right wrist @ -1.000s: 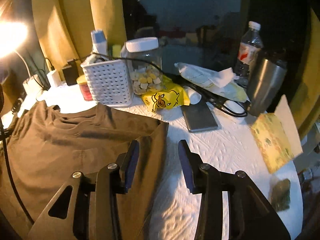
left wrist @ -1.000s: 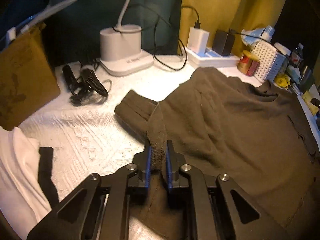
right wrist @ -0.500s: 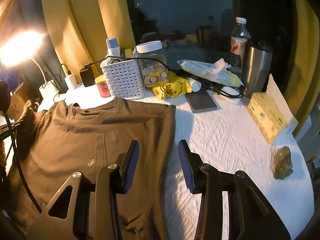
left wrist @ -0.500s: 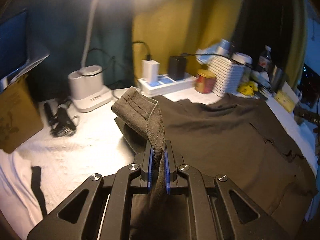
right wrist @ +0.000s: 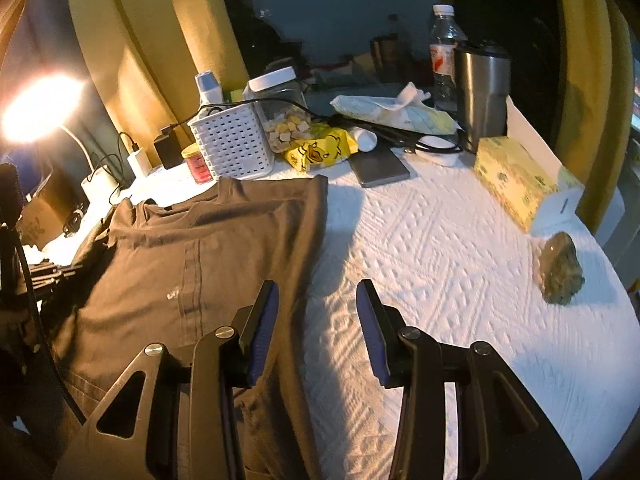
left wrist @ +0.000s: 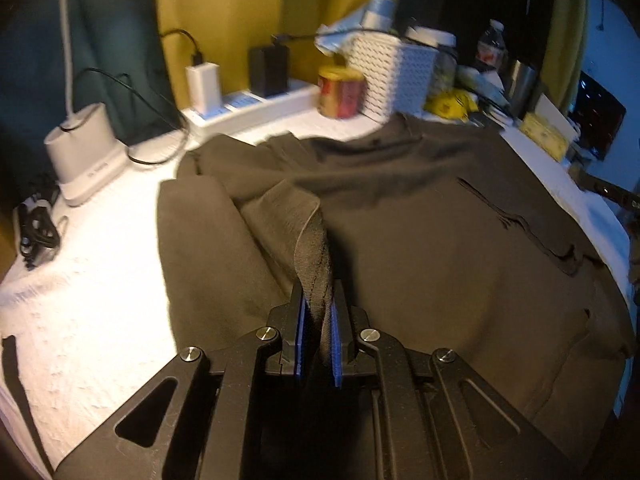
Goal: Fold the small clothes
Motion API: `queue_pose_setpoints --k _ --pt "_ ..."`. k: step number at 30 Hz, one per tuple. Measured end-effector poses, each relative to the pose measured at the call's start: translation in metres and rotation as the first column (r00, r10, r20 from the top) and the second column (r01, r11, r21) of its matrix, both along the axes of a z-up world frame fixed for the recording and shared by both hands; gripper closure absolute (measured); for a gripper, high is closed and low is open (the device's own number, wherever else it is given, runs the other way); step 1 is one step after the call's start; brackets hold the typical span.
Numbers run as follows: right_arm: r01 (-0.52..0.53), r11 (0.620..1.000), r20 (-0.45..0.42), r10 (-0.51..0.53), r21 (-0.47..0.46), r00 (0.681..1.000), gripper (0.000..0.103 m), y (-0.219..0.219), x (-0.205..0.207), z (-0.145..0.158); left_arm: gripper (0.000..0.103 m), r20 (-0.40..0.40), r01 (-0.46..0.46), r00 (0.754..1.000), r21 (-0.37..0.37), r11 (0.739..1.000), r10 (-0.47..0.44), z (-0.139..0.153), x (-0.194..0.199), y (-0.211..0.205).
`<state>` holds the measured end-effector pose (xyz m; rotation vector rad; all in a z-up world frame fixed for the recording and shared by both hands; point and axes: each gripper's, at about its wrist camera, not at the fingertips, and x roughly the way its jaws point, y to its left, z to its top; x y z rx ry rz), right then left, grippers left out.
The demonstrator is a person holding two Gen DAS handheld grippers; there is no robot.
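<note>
The near hem of the dark shirt was hidden under the left gripper, which was clamped on the sleeve cuff. The far clutter was blurred, perhaps a red tin. The sleeve had been carried over the shirt body since the earlier frame. The right gripper was held unclenched, empty, above the shirt edge on the white tablecloth.
</note>
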<state>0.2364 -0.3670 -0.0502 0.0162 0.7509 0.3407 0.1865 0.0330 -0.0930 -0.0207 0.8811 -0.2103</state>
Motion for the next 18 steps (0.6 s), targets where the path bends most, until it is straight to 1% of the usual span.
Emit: queue_pose_setpoints --k 2,4,5,7,9,11,15,17,18 --pt "0.007 1.000 -0.002 -0.007 0.006 1.000 0.060 -0.004 0.000 -0.001 0.093 -0.016 0.021 1.000 0.011 1.000 -0.021 0.000 -0.002 -0.008" --pt "0.012 1.000 -0.005 -0.012 0.011 1.000 0.060 -0.006 0.001 -0.003 0.082 -0.033 0.046 0.998 0.020 0.999 -0.046 -0.001 -0.004 -0.014" --pt "0.012 1.000 -0.006 -0.012 0.014 1.000 0.060 -0.007 0.001 -0.004 0.079 -0.037 0.070 0.997 0.015 0.997 -0.069 0.000 -0.007 -0.018" --pt "0.009 1.000 -0.007 -0.009 0.018 1.000 0.060 -0.006 0.001 -0.005 0.066 -0.037 0.115 0.993 0.001 0.993 -0.115 0.002 -0.012 -0.024" --pt "0.005 1.000 -0.009 -0.005 0.021 1.000 0.060 -0.006 0.002 -0.006 0.062 -0.037 0.151 0.988 0.005 0.989 -0.151 0.004 -0.017 -0.030" --pt "0.002 1.000 -0.011 -0.002 0.023 1.000 0.060 -0.005 0.002 -0.007 0.062 -0.035 0.153 0.988 0.037 0.988 -0.152 0.005 -0.018 -0.033" --pt "-0.001 1.000 -0.011 0.002 0.030 1.000 0.060 -0.002 0.003 -0.008 0.062 -0.020 0.114 0.993 0.089 0.990 -0.112 0.007 -0.008 -0.030" --pt "-0.006 0.999 -0.012 0.006 0.032 1.000 0.060 -0.001 0.003 -0.008 0.062 -0.032 0.105 0.994 0.093 0.990 -0.102 0.004 0.001 -0.030" --pt "-0.008 0.999 -0.012 0.008 0.032 1.000 0.060 0.000 0.002 -0.008 0.062 -0.046 0.110 0.993 0.080 0.991 -0.107 0.000 0.006 -0.031"
